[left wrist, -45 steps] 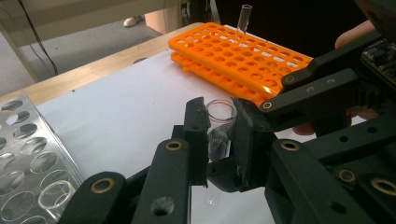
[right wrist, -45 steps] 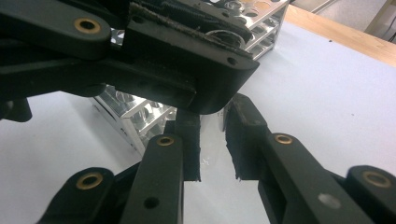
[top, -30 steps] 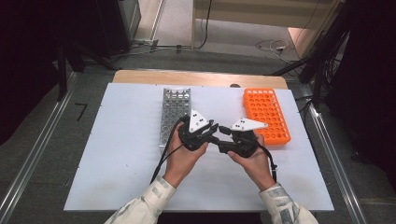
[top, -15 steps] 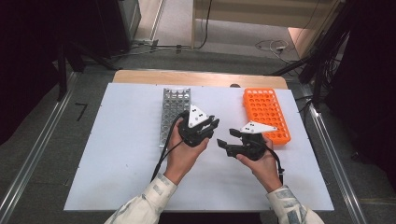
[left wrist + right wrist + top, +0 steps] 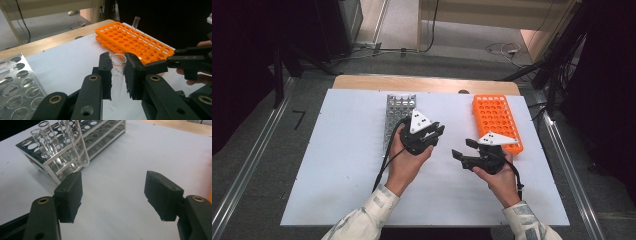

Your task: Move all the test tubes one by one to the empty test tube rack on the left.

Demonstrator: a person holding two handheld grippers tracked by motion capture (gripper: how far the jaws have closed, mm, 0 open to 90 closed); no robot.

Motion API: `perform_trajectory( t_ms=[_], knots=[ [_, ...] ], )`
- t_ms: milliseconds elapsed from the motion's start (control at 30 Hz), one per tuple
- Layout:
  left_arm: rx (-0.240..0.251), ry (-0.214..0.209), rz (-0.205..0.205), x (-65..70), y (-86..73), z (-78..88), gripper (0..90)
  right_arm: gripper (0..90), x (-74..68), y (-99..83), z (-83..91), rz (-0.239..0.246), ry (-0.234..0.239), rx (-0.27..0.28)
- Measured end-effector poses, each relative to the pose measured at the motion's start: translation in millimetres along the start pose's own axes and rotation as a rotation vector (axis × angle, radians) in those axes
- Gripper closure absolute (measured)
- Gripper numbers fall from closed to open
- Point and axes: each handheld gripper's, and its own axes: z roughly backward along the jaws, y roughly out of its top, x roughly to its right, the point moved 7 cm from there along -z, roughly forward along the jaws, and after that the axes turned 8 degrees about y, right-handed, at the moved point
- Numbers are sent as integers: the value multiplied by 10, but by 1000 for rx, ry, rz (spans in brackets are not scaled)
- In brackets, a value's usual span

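The left gripper (image 5: 435, 132) holds a clear glass tube (image 5: 117, 77) upright above the desk (image 5: 337, 165), between the steel rack (image 5: 398, 107) on the left and the orange rack (image 5: 494, 117) on the right; its jaws are clamped on the tube's upper part, just under the open rim. The right gripper (image 5: 460, 150) sits just right of it with its jaws apart and nothing between them; they have just been opening. The tube looks light, stiff and slick, and it would likely crack under a hard squeeze or a knock. The best hold is probably across the straight wall near the top, with gentle pressure. One more tube (image 5: 136, 22) stands at the orange rack's far end.
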Motion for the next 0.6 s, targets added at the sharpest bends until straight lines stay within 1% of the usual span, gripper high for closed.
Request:
perform_trajectory(
  t_ms=[167, 400, 600],
  knots=[
    [3, 11, 18, -89, 48, 2, 764, 296, 55, -12, 24, -6, -11, 4],
    [7, 36, 43, -234, 85, -8, 764, 297, 48, -10, 24, -5, -11, 2],
    [16, 70, 60, -379, 122, 10, 764, 298, 65, -8, 42, -12, -14, 8]
  ],
)
